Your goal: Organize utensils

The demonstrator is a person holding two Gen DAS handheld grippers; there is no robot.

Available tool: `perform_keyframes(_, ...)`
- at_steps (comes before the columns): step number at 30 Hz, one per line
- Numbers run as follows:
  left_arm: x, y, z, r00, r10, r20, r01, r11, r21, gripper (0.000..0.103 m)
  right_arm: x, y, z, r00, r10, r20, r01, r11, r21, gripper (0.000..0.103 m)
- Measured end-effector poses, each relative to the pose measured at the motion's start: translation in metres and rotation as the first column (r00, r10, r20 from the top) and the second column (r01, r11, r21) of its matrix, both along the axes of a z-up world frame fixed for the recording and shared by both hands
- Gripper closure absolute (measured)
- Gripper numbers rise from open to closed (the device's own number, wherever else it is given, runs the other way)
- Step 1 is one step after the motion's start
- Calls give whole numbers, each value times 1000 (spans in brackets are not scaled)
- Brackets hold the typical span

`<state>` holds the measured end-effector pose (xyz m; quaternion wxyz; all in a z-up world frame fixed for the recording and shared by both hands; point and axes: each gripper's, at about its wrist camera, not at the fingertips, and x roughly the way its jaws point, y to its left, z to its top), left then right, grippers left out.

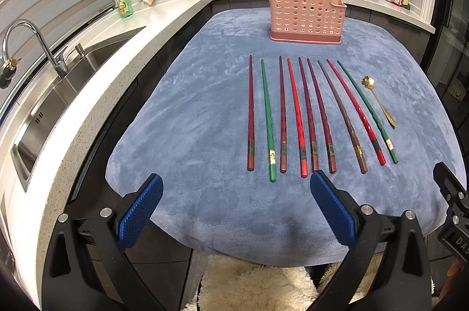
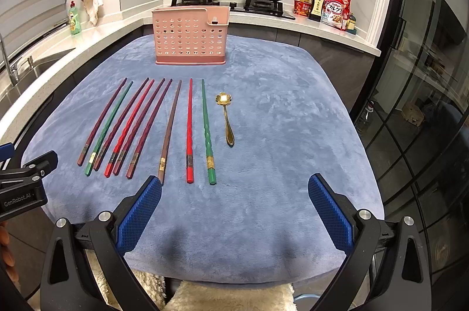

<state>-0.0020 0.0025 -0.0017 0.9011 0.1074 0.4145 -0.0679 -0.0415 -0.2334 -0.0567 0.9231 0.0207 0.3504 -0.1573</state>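
Both grippers hang over the table's near edge with fingers spread wide and nothing between them. The left gripper (image 1: pixel 236 187) sits just short of the chopsticks' (image 1: pixel 299 117) butt ends; the right gripper (image 2: pixel 234 190) faces bare cloth (image 2: pixel 278 135), its left finger (image 2: pixel 140 211) near the brown stick's end. Nine chopsticks lie side by side mid-table: two green, two bright red, four dark red, one brown. One gold spoon (image 2: pixel 225 117) lies at their right. One pink holder (image 2: pixel 190 36) stands upright near the far edge.

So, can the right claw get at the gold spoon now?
Probably yes. The right claw is open, and only bare blue cloth lies between it and the gold spoon, which lies apart from the chopsticks.
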Motion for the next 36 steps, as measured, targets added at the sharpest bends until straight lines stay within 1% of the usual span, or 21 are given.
perform_keyframes(25, 0, 0, -1, 1000, 0, -2, 0, 1000, -1, 7, 2, 1, -1, 1000, 1, -3, -1, 1000, -1, 7)
perform_keyframes(36, 7, -2, -3, 1000, -3, -23, 2, 1000, -8, 7, 4, 1, -2, 1000, 2, -6, -2, 1000, 4, 7)
